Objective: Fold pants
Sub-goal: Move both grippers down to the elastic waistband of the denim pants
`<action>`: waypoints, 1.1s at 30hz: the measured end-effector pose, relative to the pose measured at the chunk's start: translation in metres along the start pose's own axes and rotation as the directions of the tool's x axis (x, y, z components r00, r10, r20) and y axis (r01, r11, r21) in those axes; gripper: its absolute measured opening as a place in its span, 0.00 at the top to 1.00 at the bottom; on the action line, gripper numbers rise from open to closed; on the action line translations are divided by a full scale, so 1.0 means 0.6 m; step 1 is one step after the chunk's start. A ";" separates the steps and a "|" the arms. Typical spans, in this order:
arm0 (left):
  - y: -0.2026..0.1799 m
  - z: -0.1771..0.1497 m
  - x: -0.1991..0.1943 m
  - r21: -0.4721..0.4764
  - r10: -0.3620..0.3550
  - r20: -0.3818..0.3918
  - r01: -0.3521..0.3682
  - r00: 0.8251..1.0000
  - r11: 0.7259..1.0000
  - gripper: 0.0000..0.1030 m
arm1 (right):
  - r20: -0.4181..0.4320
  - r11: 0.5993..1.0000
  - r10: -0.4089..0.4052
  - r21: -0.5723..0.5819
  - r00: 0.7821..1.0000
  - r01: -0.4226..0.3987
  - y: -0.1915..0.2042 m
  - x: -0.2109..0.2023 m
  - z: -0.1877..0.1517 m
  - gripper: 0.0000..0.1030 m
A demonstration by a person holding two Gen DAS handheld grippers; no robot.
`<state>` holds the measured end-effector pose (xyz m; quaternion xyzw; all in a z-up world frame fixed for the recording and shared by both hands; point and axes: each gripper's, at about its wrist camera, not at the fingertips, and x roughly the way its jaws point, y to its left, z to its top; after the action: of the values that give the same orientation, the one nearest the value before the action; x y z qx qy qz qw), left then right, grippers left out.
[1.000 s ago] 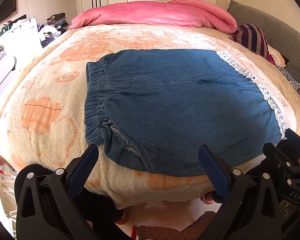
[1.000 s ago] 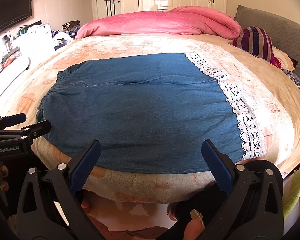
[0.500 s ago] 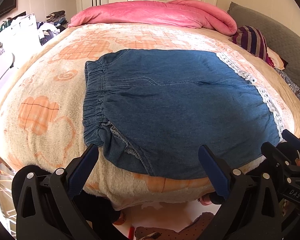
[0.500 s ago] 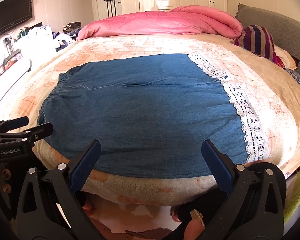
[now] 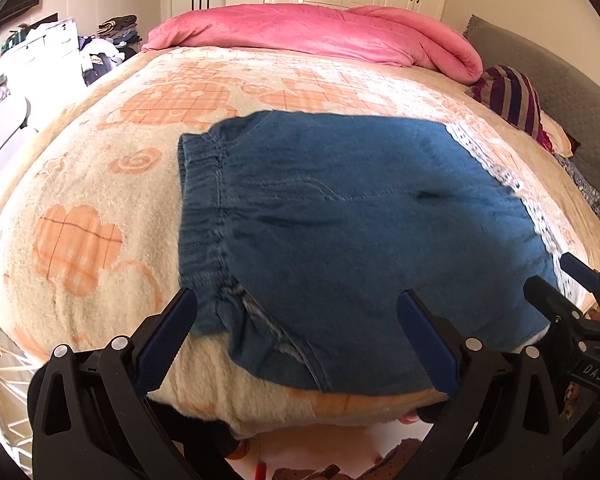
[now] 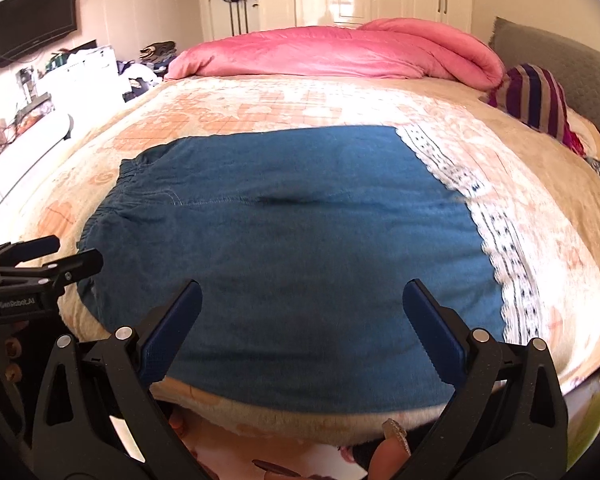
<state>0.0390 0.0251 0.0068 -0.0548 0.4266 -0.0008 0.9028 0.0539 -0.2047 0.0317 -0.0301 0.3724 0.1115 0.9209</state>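
Note:
Blue denim pants (image 5: 360, 216) (image 6: 292, 232) lie folded flat on the bed, elastic waistband to the left, white lace hem (image 6: 500, 240) to the right. My left gripper (image 5: 296, 320) hangs open just above the near left corner by the waistband, nothing between its fingers. My right gripper (image 6: 300, 312) is open over the near edge of the pants, also holding nothing. Each gripper shows at the edge of the other's view: the right gripper (image 5: 572, 292) and the left gripper (image 6: 40, 256).
A cream and orange patterned blanket (image 5: 80, 208) covers the bed. A pink duvet (image 5: 320, 32) is heaped at the far end, a striped pillow (image 5: 512, 96) at the right. White furniture with piled clothes (image 6: 84, 72) stands left of the bed. The floor shows below the bed edge.
Both grippers have moved up and back, so the pants look smaller and farther in each view. The pants have not moved. Both grippers stay open.

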 end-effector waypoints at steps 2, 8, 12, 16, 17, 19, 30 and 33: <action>0.007 0.012 0.004 -0.010 -0.003 0.003 0.003 1.000 1.000 0.04 | -0.009 1.000 0.013 -0.007 1.000 -0.013 0.005 0.011 0.012 0.08; 0.031 0.052 0.020 -0.034 0.010 0.019 -0.010 1.000 0.999 0.04 | -0.034 0.998 0.030 -0.052 0.999 -0.032 0.022 0.045 0.043 0.08; 0.056 0.083 0.029 -0.062 0.025 0.035 -0.023 0.999 0.998 0.04 | -0.034 0.996 0.040 -0.073 0.999 -0.042 0.029 0.063 0.066 0.08; 0.092 0.115 0.043 -0.103 0.050 0.048 -0.044 0.998 0.994 0.04 | -0.045 0.995 0.058 -0.073 0.997 -0.061 0.032 0.084 0.092 0.08; 0.099 0.121 0.046 -0.110 0.055 0.049 -0.049 0.997 0.993 0.04 | -0.047 0.995 0.058 -0.080 0.997 -0.061 0.033 0.089 0.098 0.08; 0.117 0.138 0.058 -0.131 0.069 0.049 -0.062 0.996 0.989 0.04 | -0.051 0.994 0.060 -0.091 0.997 -0.065 0.035 0.099 0.108 0.08; 0.178 0.205 0.138 -0.155 0.082 -0.010 -0.082 0.997 0.985 0.04 | -0.102 0.985 0.094 -0.133 0.990 -0.107 0.048 0.178 0.185 0.08; 0.189 0.218 0.164 -0.157 0.073 -0.029 -0.077 0.997 0.985 0.04 | -0.117 0.980 0.103 -0.158 0.988 -0.121 0.059 0.204 0.205 0.08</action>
<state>0.1971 0.1461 0.0021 -0.1101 0.4374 0.0664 0.8900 0.2148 -0.1307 0.0362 -0.0910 0.4124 0.1919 0.8859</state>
